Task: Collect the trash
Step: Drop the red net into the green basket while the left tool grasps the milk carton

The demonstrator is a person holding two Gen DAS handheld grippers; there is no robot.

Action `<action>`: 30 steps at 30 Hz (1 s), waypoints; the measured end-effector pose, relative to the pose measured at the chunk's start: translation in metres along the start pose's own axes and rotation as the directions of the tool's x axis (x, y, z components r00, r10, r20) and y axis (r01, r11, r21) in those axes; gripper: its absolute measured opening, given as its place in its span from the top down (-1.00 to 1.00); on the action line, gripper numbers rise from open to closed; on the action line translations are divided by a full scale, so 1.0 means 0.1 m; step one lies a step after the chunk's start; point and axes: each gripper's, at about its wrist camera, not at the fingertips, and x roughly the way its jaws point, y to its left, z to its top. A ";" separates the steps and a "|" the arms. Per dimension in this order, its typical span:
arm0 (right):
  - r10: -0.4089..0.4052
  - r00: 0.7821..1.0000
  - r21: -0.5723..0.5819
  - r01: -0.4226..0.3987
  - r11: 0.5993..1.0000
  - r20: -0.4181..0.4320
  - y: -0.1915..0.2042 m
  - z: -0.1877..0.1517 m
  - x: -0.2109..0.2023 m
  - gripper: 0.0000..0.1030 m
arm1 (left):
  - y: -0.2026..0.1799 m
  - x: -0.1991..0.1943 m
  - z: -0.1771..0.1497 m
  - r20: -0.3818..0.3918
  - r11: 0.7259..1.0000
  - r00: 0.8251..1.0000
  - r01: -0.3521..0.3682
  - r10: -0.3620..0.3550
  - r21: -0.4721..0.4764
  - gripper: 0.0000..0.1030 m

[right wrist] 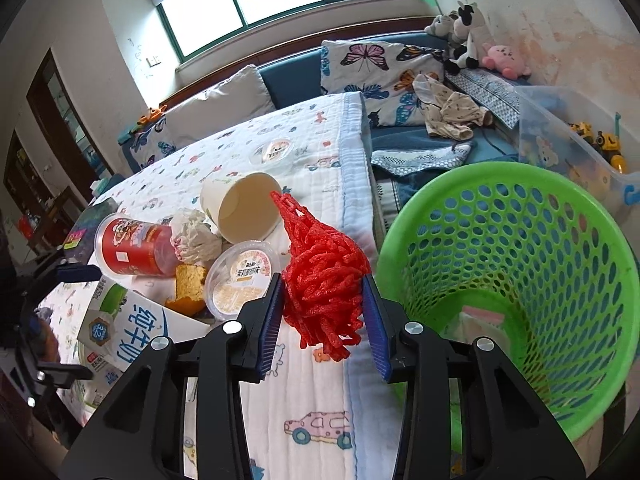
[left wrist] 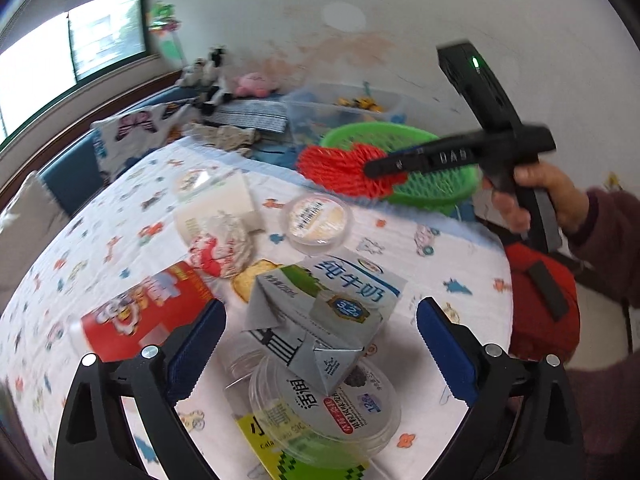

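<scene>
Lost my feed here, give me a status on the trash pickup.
Right tongs shut on red net, beside green basket. Left tongs open over milk carton. Nothing blocking basket.

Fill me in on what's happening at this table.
A person is clearing trash with two handheld grippers. The right gripper is shut on a red net, held beside the green basket, not yet dropped in. The left gripper is wide open around a milk carton, not gripping it. Cups, lids and a red tub lie on the cloth.
</scene>
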 end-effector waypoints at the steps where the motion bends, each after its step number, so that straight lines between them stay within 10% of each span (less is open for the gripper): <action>1: -0.001 1.000 0.005 0.001 1.000 0.000 -0.01 -0.01 -0.02 0.23 | 0.01 0.03 0.00 -0.008 1.000 1.000 0.012 -0.012 0.017 -0.81; 16: -0.053 0.999 0.030 0.053 0.998 0.003 -0.05 -0.04 -0.19 0.23 | 0.20 0.27 0.02 -0.044 0.985 0.988 0.153 -0.150 0.084 -0.81; 20: -0.068 0.998 0.041 0.068 0.997 0.007 -0.10 -0.05 -0.23 0.23 | 0.16 0.27 0.02 -0.041 0.979 0.985 0.172 -0.168 0.105 -0.50; 30: -0.100 0.995 0.083 0.098 0.992 0.027 -0.30 -0.10 -0.40 0.23 | 0.09 0.17 0.06 -0.001 0.990 0.992 0.130 -0.130 0.046 -0.46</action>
